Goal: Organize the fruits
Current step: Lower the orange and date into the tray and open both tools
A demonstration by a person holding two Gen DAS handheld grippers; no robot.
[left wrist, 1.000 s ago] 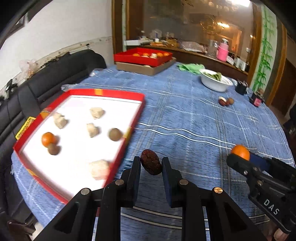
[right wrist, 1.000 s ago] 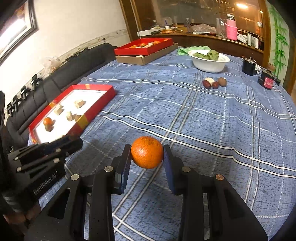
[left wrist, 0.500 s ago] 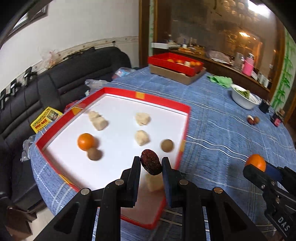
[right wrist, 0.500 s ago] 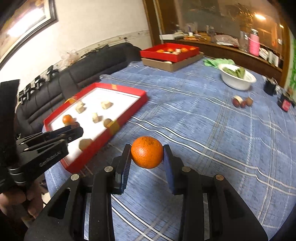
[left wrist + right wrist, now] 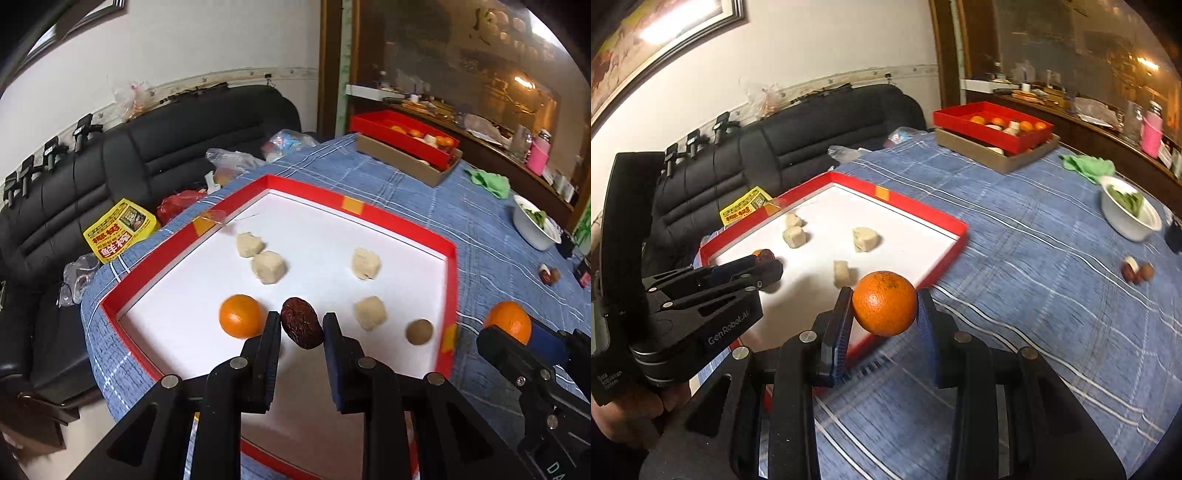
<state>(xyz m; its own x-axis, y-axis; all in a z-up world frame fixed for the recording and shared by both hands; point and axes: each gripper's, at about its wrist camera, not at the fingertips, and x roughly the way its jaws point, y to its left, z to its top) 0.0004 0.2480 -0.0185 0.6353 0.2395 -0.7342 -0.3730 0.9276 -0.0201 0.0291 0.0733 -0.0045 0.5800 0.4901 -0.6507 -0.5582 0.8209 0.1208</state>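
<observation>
My left gripper (image 5: pixel 301 326) is shut on a dark red date (image 5: pixel 301 323) and hovers over the white floor of the red-rimmed tray (image 5: pixel 448 280). In the tray lie an orange (image 5: pixel 240 315), a small brown fruit (image 5: pixel 419 331) and several pale chunks (image 5: pixel 267 266). My right gripper (image 5: pixel 884 314) is shut on an orange (image 5: pixel 884 308) above the tray's near right corner (image 5: pixel 945 229). It shows in the left wrist view at the right, the orange (image 5: pixel 509 325) at its tip. The left gripper (image 5: pixel 764 267) appears at the left of the right wrist view.
A second red tray with oranges (image 5: pixel 993 123) sits on a cardboard box at the far end of the blue checked tablecloth. A white bowl (image 5: pixel 1130 216), a green cloth (image 5: pixel 1087 166) and small fruits (image 5: pixel 1137 271) lie to the right. A black sofa (image 5: pixel 110 173) runs along the left.
Both grippers have travelled left across the table with their fruits. The left one now hangs over the tray's interior; the right one has reached the tray's near corner.
</observation>
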